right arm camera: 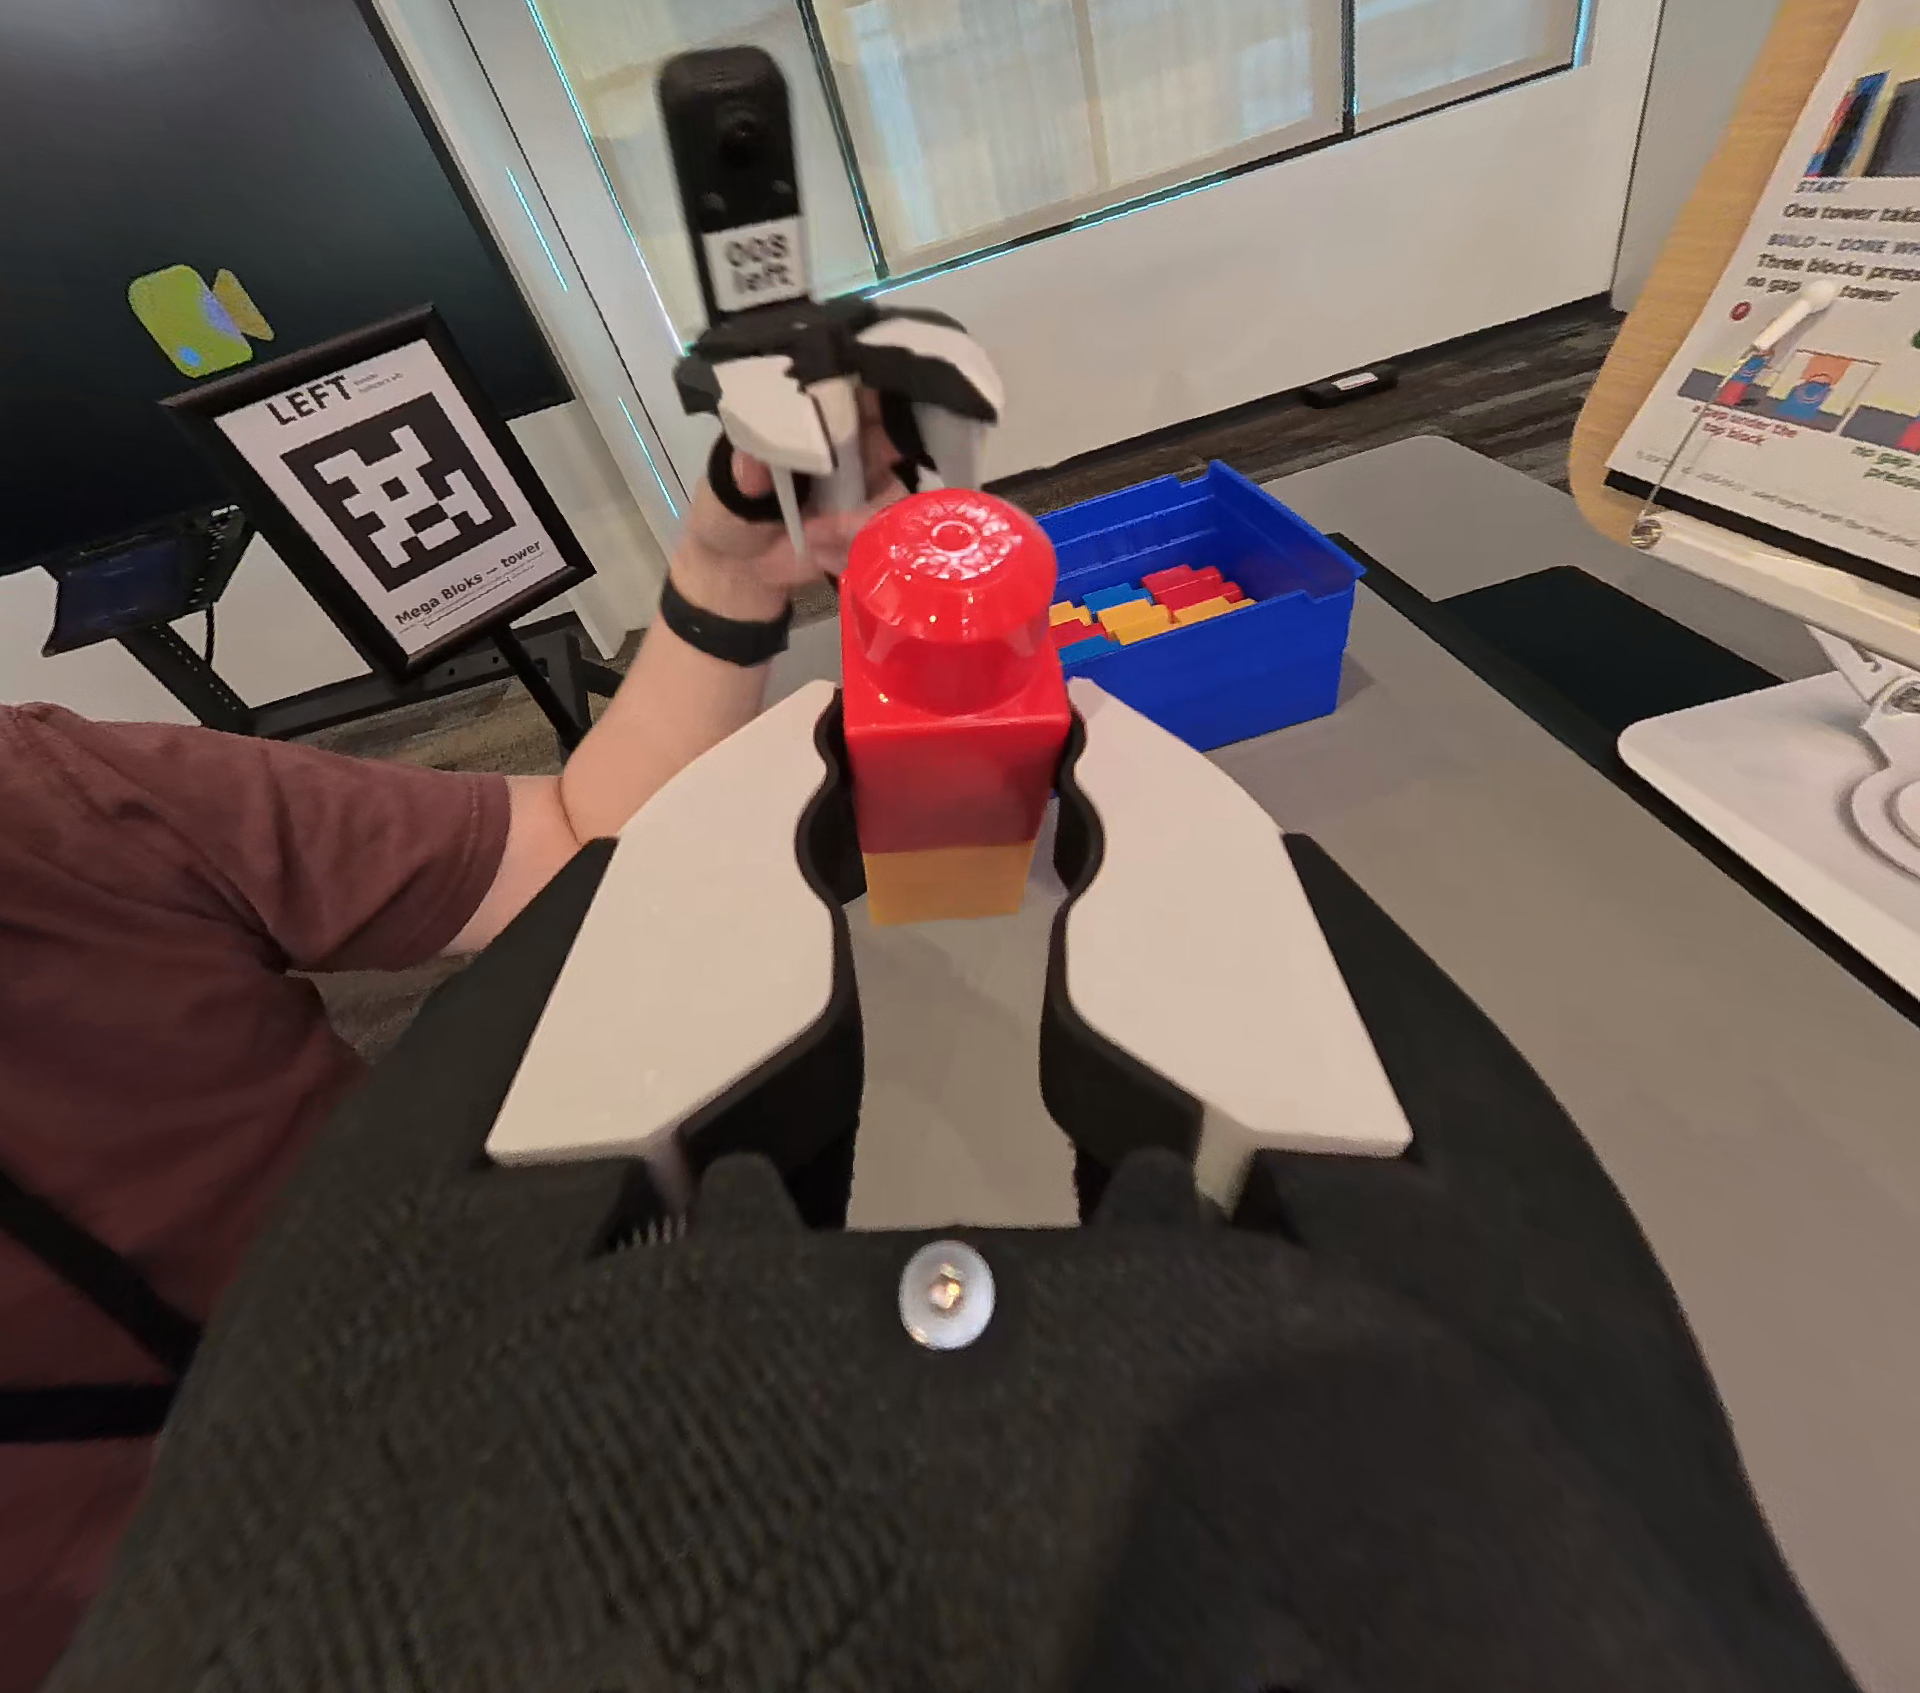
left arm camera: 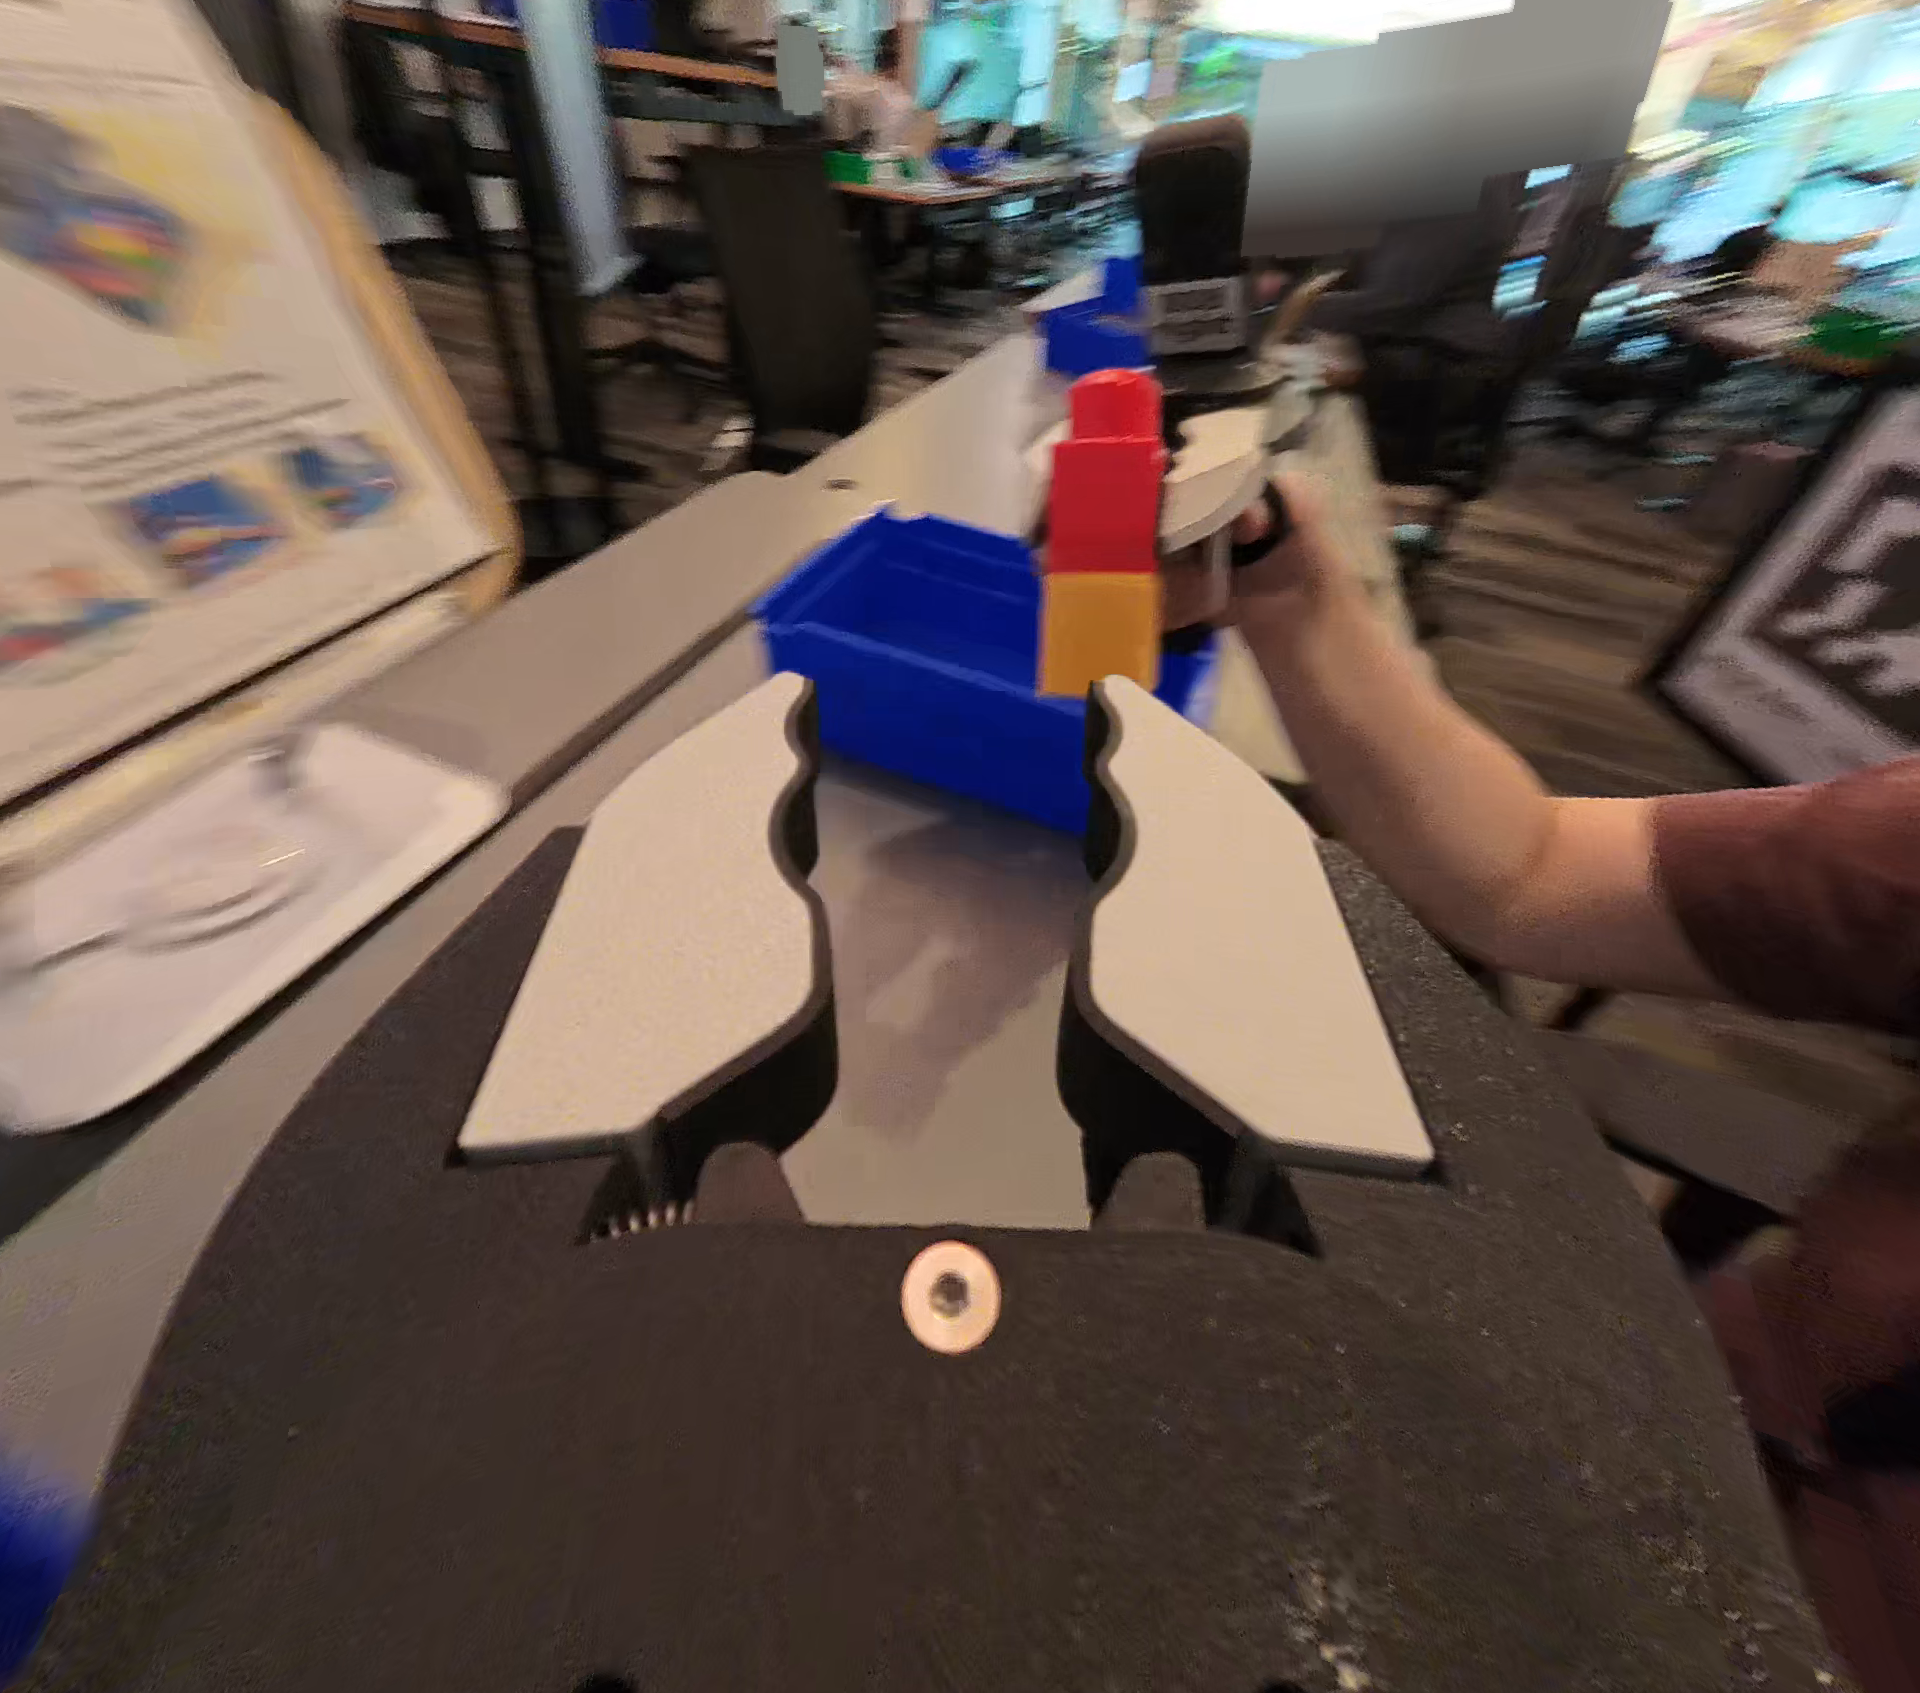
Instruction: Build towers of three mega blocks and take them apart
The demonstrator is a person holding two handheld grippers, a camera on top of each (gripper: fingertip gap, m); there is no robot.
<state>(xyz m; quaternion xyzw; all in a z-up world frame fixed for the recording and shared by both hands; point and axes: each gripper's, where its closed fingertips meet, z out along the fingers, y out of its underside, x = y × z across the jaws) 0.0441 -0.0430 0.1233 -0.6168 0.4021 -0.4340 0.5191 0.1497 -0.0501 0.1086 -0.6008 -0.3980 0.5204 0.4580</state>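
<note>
Right wrist view: right hand-held gripper [right arm camera: 951, 770] clamped on red block [right arm camera: 951, 760], pads pressed to both sides, yellow block [right arm camera: 948, 885] stuck beneath, lifted above grey tabletop [right arm camera: 1455, 916] just beside blue bin [right arm camera: 1247, 687] of blocks. Left hand-held gripper [left arm camera: 948, 698] spread apart, bare, short of the stack.

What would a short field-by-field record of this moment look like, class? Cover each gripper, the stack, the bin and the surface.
right gripper: shut on the red block, pads pressing its sides
stack: red block on a yellow block, two high, held above the table
left gripper: open, nothing between its fingers
blue bin: on the table, holding loose red, yellow and blue blocks
</note>
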